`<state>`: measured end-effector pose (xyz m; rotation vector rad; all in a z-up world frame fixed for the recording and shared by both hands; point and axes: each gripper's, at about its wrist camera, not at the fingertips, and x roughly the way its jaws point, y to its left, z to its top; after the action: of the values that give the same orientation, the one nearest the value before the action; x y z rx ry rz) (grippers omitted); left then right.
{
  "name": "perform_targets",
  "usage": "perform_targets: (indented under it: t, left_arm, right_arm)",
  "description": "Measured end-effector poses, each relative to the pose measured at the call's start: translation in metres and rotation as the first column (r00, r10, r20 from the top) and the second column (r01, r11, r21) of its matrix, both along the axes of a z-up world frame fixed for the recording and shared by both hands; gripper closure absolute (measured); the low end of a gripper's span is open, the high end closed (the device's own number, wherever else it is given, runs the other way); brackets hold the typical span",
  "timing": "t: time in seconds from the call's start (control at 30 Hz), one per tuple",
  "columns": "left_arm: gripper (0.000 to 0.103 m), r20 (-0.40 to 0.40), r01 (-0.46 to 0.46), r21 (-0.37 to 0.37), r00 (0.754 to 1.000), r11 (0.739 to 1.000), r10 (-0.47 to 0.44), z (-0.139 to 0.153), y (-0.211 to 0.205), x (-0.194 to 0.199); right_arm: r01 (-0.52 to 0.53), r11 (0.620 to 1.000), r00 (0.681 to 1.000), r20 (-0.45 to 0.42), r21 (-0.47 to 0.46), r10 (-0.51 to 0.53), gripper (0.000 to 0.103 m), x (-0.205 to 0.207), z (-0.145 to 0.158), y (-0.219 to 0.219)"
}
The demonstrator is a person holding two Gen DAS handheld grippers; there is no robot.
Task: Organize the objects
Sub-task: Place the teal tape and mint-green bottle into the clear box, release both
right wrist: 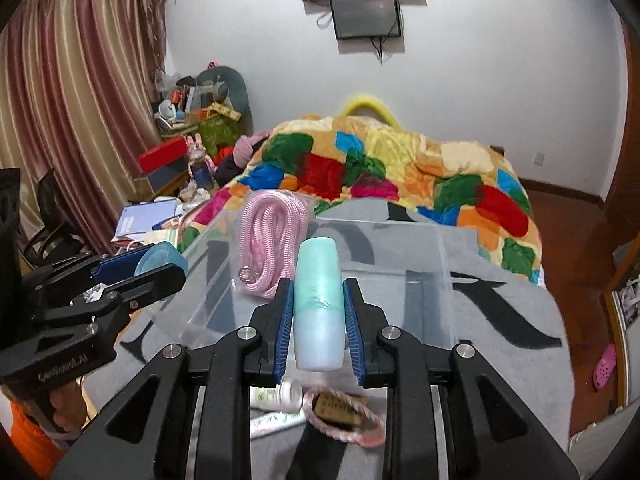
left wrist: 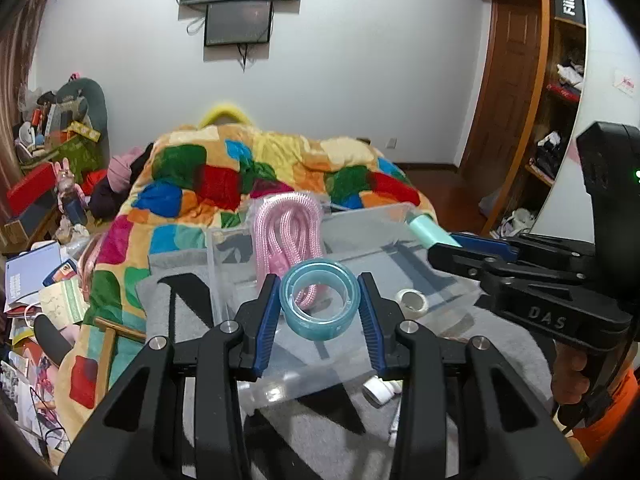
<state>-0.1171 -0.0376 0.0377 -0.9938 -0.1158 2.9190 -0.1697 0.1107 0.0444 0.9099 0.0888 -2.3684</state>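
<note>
Both tools hang over the foot of a bed, above a grey blanket (left wrist: 188, 312) with black markings. On that blanket sits a clear plastic box (left wrist: 256, 240), open at the top, with a coil of pink cord (left wrist: 286, 236) standing against its far wall.

The left gripper (left wrist: 319, 310) is clamped on a roll of blue tape (left wrist: 318, 300), its blue pads pressed to either side of the roll, which is held over the near part of the box. The right gripper (right wrist: 318, 316) is clenched on a pale green bottle (right wrist: 318, 300), held with its rounded end pointing away, over the near edge of the box. Seen from the left side, the bottle pokes out over the box's far right corner.

A small white tape roll (left wrist: 413, 303) lies just right of the blue one; whether it sits inside the box or beside it I cannot tell. Nearer the person, on the blanket, lie a white tube (right wrist: 276, 396) and a pink-edged pouch (right wrist: 344, 412).

Beyond the box spreads a patchwork quilt (left wrist: 224, 184) of bright colours. Two dark screens (left wrist: 240, 4) hang on the white wall behind it. Striped curtains (right wrist: 60, 100) cover the left side, with heaps of boxes and papers below. A wooden shelf unit (left wrist: 560, 92) stands on the right.
</note>
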Motion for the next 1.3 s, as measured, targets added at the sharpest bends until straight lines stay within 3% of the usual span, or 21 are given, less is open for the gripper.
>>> perform_targets:
  t: [0.33, 0.67, 0.8, 0.97, 1.17, 1.3]
  left_arm:
    - [0.065, 0.175, -0.016, 0.019, 0.985, 1.000, 0.012, -0.046, -0.012, -0.042]
    - [0.063, 0.134, -0.005, -0.013, 0.991, 1.000, 0.007, -0.032, -0.005, -0.027]
    - [0.054, 0.095, 0.001, -0.028, 0.995, 1.000, 0.002, -0.022, -0.001, -0.015]
    - [0.050, 0.061, 0.028, -0.033, 0.998, 0.999, -0.026, -0.015, 0.008, 0.005]
    - [0.049, 0.060, 0.062, -0.032, 0.996, 0.998, -0.060, -0.022, 0.022, 0.023]
    - [0.048, 0.092, 0.099, -0.039, 0.991, 0.994, -0.095, -0.037, 0.035, 0.031]
  right_arm:
    - [-0.016, 0.996, 0.989, 0.148, 0.087, 0.003, 0.080, -0.040, -0.048, -0.025]
    - [-0.048, 0.993, 0.989, 0.145, 0.105, 0.033, 0.076, -0.029, -0.044, -0.026]
    - [-0.045, 0.996, 0.994, 0.105, 0.079, 0.037, 0.075, -0.016, -0.028, -0.015]
    - [-0.036, 0.998, 0.997, 0.068, 0.045, 0.033, 0.075, 0.005, -0.016, 0.009]
    - [0.022, 0.998, 0.998, 0.065, 0.055, -0.025, 0.075, 0.022, -0.027, 0.044]
    - [0.037, 0.997, 0.993, 0.111, 0.066, -0.044, 0.075, 0.024, -0.045, 0.058]
